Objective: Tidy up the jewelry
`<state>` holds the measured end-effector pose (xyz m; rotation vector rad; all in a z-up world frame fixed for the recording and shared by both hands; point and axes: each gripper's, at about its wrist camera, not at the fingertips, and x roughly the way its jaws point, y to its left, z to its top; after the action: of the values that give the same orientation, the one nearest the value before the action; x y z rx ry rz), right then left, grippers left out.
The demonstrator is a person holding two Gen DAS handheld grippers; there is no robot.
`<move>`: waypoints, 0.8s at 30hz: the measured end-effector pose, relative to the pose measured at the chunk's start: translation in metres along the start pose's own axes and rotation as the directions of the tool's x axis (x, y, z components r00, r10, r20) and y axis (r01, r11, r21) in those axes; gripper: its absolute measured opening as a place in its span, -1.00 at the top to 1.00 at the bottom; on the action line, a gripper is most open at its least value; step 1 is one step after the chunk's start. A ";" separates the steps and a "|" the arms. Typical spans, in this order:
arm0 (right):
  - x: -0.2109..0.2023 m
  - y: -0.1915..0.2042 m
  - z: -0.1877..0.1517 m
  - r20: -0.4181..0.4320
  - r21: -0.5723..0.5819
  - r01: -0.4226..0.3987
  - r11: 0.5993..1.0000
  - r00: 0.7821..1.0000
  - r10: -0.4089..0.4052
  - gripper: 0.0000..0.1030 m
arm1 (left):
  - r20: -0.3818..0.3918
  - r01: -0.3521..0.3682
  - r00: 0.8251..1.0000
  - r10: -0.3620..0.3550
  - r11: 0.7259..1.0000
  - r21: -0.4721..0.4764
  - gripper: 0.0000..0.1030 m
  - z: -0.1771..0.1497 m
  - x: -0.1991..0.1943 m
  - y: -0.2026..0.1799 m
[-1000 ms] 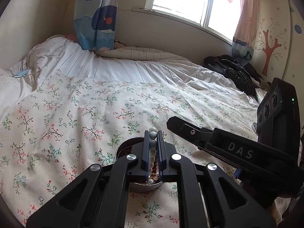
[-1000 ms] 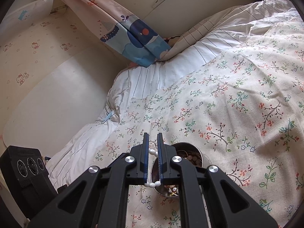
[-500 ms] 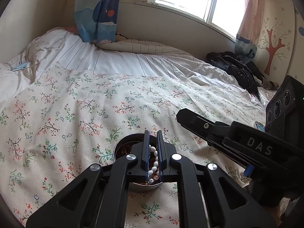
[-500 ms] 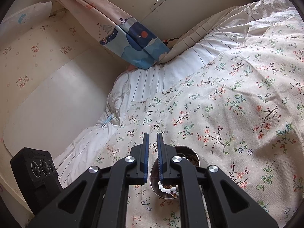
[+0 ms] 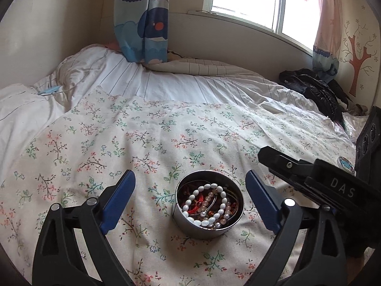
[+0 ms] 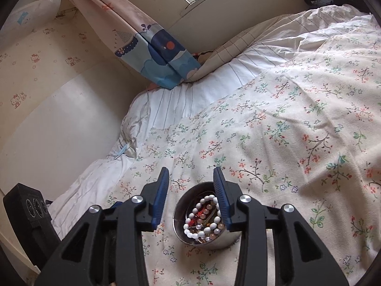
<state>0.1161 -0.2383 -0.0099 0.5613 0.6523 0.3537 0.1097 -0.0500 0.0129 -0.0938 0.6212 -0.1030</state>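
A round metal tin [image 5: 183, 224] stands on the floral bedspread [image 5: 166, 143], full of jewelry. A white bead bracelet [image 5: 223, 206] lies on top of red and pink beads inside it. My left gripper [image 5: 189, 178] is wide open and empty, its fingers either side of the tin and just above it. My right gripper [image 6: 191, 172] is open and empty over the same tin [image 6: 212, 242], with the white bracelet [image 6: 190, 220] below its right finger. The right gripper's body also shows at the right of the left wrist view [image 5: 309, 174].
White striped bedding [image 5: 166, 85] lies beyond the bedspread. A whale-print curtain [image 5: 140, 23] hangs at the wall under the window. Black clothing [image 5: 314, 90] is piled at the far right. A small round badge [image 5: 346, 164] lies on the bed behind the right gripper.
Both grippers were shut on the white bracelet above the tin. Both have opened and the bracelet has dropped into the tin.
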 end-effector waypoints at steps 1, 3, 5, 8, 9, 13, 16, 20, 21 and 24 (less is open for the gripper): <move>-0.004 0.001 -0.004 -0.005 -0.014 0.036 0.999 0.999 -0.036 -0.03 | -0.016 -0.015 1.000 0.015 1.000 -0.004 -0.79 -0.003 -0.002 0.003; -0.011 0.003 -0.010 -0.022 -0.055 0.095 0.994 0.995 -0.096 -0.21 | -0.052 -0.039 0.998 0.039 0.999 -0.009 -0.81 -0.010 -0.010 0.009; -0.020 0.007 -0.018 -0.034 -0.097 0.143 0.985 0.989 -0.147 -0.32 | -0.068 -0.070 0.995 0.069 0.998 -0.001 -0.85 -0.019 -0.023 0.014; -0.039 0.014 -0.034 -0.039 -0.151 0.166 0.975 0.984 -0.174 -0.44 | -0.064 -0.095 0.993 0.097 0.995 0.031 -0.85 -0.035 -0.048 0.018; -0.047 0.018 -0.041 -0.035 -0.176 0.177 0.968 0.982 -0.186 -0.53 | -0.068 -0.102 0.992 0.105 0.994 0.041 -0.85 -0.041 -0.055 0.019; -0.075 0.025 -0.066 -0.042 -0.239 0.199 0.951 0.976 -0.215 -0.67 | -0.085 -0.112 0.990 0.117 0.992 0.061 -0.85 -0.059 -0.087 0.023; -0.099 0.031 -0.082 -0.030 -0.261 0.213 0.941 0.973 -0.229 -0.69 | -0.097 -0.106 0.989 0.113 0.992 0.072 -0.85 -0.071 -0.111 0.024; -0.123 0.041 -0.104 -0.044 -0.316 0.235 0.919 0.964 -0.262 -0.74 | -0.070 -0.114 0.990 0.120 0.990 0.085 -0.85 -0.079 -0.140 0.023; -0.131 0.044 -0.108 -0.036 -0.327 0.240 0.914 0.963 -0.266 -0.79 | -0.065 -0.117 0.990 0.123 0.989 0.089 -0.85 -0.083 -0.146 0.023; -0.147 0.047 -0.118 -0.010 -0.347 0.279 0.895 0.954 -0.301 -0.83 | -0.084 -0.115 0.989 0.122 0.990 0.083 -0.85 -0.092 -0.155 0.022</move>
<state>-0.0769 -0.2270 0.0096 0.1145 0.7063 0.1962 -0.0675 -0.0141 0.0247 0.0230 0.7095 -0.0161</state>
